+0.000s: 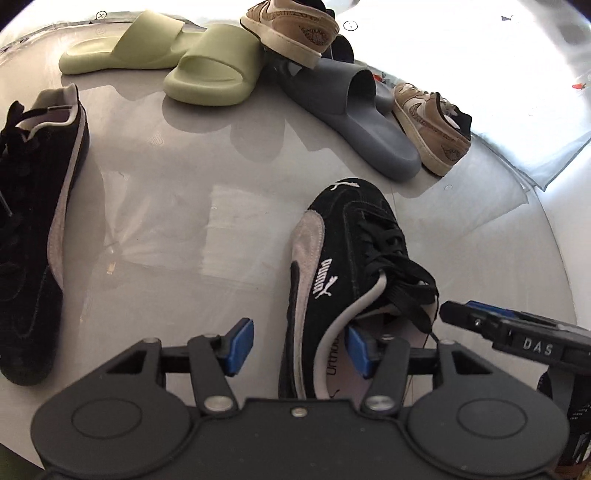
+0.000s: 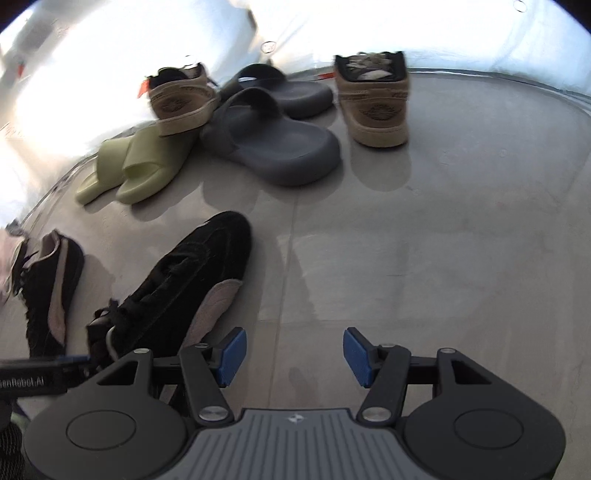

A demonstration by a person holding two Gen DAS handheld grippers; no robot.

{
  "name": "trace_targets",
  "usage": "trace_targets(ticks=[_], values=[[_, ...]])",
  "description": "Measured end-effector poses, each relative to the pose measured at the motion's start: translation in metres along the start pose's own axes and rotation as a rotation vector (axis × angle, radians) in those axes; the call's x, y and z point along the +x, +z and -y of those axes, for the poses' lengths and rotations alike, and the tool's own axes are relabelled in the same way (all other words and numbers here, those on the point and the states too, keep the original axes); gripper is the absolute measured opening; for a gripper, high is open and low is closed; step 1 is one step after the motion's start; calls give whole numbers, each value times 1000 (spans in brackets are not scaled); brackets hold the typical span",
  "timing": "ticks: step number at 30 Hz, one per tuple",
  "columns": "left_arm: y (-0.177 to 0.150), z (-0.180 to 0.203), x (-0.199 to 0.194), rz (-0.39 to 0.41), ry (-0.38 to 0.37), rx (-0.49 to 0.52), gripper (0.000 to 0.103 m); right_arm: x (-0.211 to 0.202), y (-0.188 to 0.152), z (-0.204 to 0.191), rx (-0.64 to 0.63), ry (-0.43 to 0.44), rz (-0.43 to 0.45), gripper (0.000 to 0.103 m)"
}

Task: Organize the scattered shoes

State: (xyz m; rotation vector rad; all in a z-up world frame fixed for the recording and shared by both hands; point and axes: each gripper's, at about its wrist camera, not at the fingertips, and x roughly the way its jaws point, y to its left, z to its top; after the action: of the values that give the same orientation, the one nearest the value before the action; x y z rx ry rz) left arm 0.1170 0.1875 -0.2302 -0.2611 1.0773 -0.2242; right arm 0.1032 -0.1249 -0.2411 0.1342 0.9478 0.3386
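Where the left wrist view looks along its fingers:
Left gripper [image 1: 299, 349]: spread wide, straddling the collar wall of the near Puma shoe [image 1: 343, 273]; right pad [image 1: 357, 350] inside the shoe opening, left pad [image 1: 240, 345] outside over bare floor [image 1: 177, 229]; not pinching.
Near Puma shoe: black suede with grey stripe, upright, toe pointing far, at centre right.
Second Puma shoe [image 1: 37, 229]: at far left edge, well apart from the first.
Green slides [image 1: 173, 59]: far, side by side and touching.
Grey slide [image 1: 354, 118]: far right, beside the green pair.
Tan sneakers: one [image 1: 291, 26] propped on the slides at the far edge, other [image 1: 432, 125] just right of the grey slide.
Right gripper [image 1: 517, 332]: tip entering at near right, beside the shoe's laces; state not clear here.

Where the right wrist view looks along its fingers:
Right gripper [image 2: 294, 356]: spread, holding nothing, over bare floor [image 2: 406, 258].
Near Puma shoe [image 2: 177, 291]: just left of the fingers, toe far.
Second Puma shoe [image 2: 51, 291]: at left edge.
Green slides [image 2: 133, 166]: far left.
Grey slides [image 2: 273, 140]: far centre, two overlapping.
Tan sneakers: one [image 2: 181, 99] resting on the slides, other [image 2: 373, 99] upright at far right, heel toward the camera.
Left gripper [image 2: 40, 373]: a sliver at near left.
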Motion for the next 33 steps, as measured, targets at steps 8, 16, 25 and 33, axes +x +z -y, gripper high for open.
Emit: trace_targets(ticks=[8,16,25,33], values=[[2,-6,-38,96,-63,70,60,12,-18,-57,-311,133,-128,17],[0,-46,-54,150,14,-34,60,26,-31,-114,-473,205,-154,8],[-2,-77,-76,236,114,-138,60,68,-5,-175,-615,270,-131,8],[6,-85,-72,235,136,-154,60,31,13,-133,-568,408,-63,36]])
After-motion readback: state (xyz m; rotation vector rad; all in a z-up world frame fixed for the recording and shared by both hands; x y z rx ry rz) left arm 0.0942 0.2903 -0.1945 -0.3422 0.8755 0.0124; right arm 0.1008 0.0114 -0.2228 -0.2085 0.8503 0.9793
